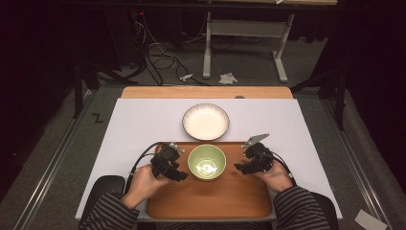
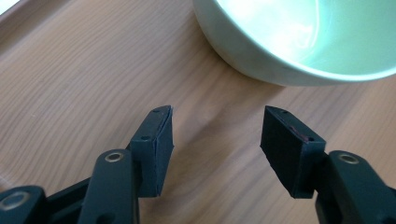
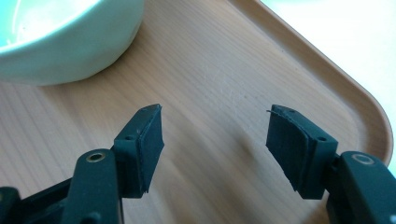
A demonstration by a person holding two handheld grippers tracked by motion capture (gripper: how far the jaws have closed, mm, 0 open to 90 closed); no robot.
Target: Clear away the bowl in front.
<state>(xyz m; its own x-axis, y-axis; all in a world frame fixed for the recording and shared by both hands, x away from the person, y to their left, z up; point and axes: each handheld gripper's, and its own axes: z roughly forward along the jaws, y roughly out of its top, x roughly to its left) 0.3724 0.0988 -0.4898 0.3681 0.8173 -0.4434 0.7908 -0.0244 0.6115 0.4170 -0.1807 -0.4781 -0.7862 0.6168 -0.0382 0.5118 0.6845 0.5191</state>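
Note:
A pale green bowl (image 1: 207, 161) sits empty on the far half of a wooden tray (image 1: 210, 199). My left gripper (image 1: 181, 175) hovers just left of the bowl, open, with nothing between its jaws. In the left gripper view the green bowl (image 2: 299, 42) is ahead and to the right of the left gripper (image 2: 215, 135), over bare tray wood (image 2: 70, 88). My right gripper (image 1: 238, 166) stands just right of the bowl, also open and empty. The right gripper view has the green bowl (image 3: 65, 42) at upper left, beyond the right gripper (image 3: 215, 135), and the tray rim (image 3: 336, 79) on the right.
A white bowl with a dark rim (image 1: 206, 121) stands on the white mat (image 1: 134, 129) just beyond the tray. The wooden tabletop (image 1: 206, 92) shows past the mat's far edge. Cables and a desk frame (image 1: 244, 43) lie on the floor beyond.

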